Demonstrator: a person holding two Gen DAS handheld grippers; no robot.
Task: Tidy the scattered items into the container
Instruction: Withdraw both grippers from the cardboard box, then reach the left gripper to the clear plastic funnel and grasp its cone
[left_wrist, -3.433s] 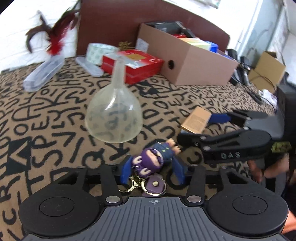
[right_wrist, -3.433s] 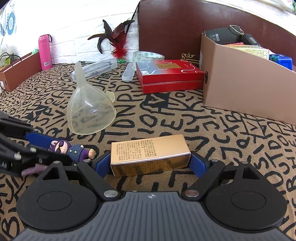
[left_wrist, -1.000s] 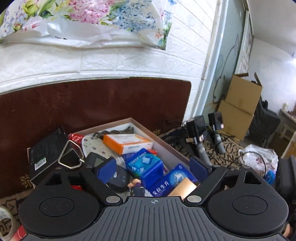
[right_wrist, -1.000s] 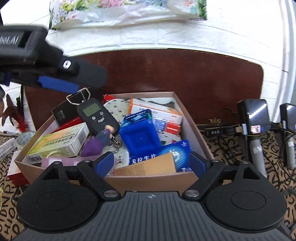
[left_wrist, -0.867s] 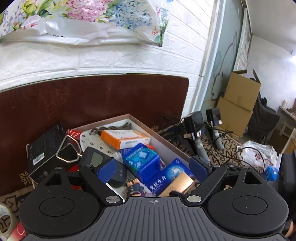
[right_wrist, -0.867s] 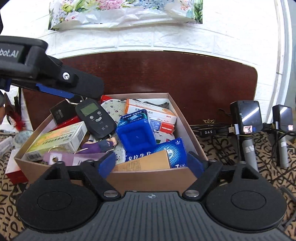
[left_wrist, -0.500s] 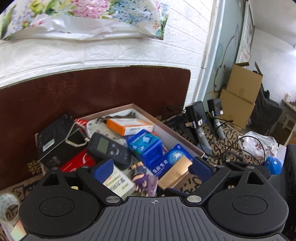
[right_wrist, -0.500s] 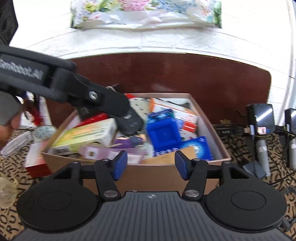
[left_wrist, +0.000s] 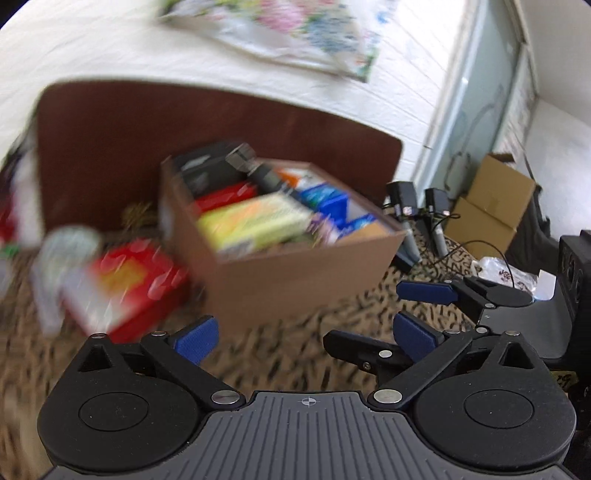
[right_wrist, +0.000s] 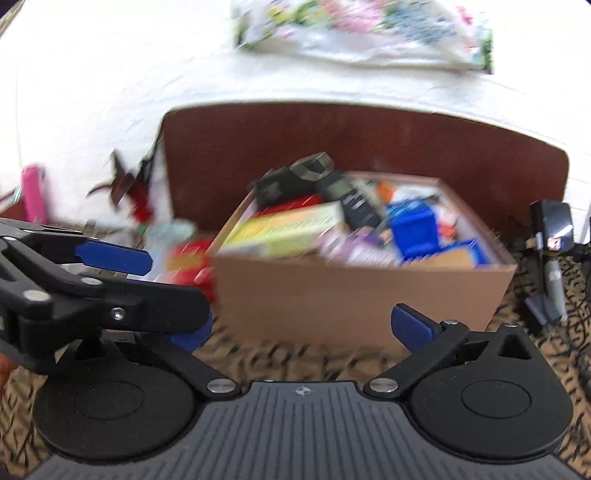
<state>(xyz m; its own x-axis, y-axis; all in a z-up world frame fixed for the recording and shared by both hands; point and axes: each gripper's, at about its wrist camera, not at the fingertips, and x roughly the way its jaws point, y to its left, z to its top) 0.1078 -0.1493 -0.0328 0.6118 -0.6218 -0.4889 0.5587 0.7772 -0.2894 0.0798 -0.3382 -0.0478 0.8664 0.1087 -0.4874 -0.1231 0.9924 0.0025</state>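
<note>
1. The left gripper (left_wrist: 306, 338) was seen with its blue-padded fingers (left_wrist: 197, 338) spread wide, nothing between them.
2. The right gripper (right_wrist: 303, 332) was likewise spread and empty; it also showed at the right of the left wrist view.
3. The brown cardboard box (right_wrist: 354, 295) was found ahead of both grippers on the tan black-lettered cloth (left_wrist: 295, 350), packed with a yellow-green carton (right_wrist: 288, 229), a blue box (right_wrist: 413, 225) and a black handheld device (right_wrist: 354, 203).
4. A flat red box (left_wrist: 136, 284) lay just left of the cardboard box; detail was lost to motion blur.
5. The left gripper's arm was noted crossing the right wrist view, covering its left fingertip.
6. Black chargers (right_wrist: 550, 229) stood right of the box.
</note>
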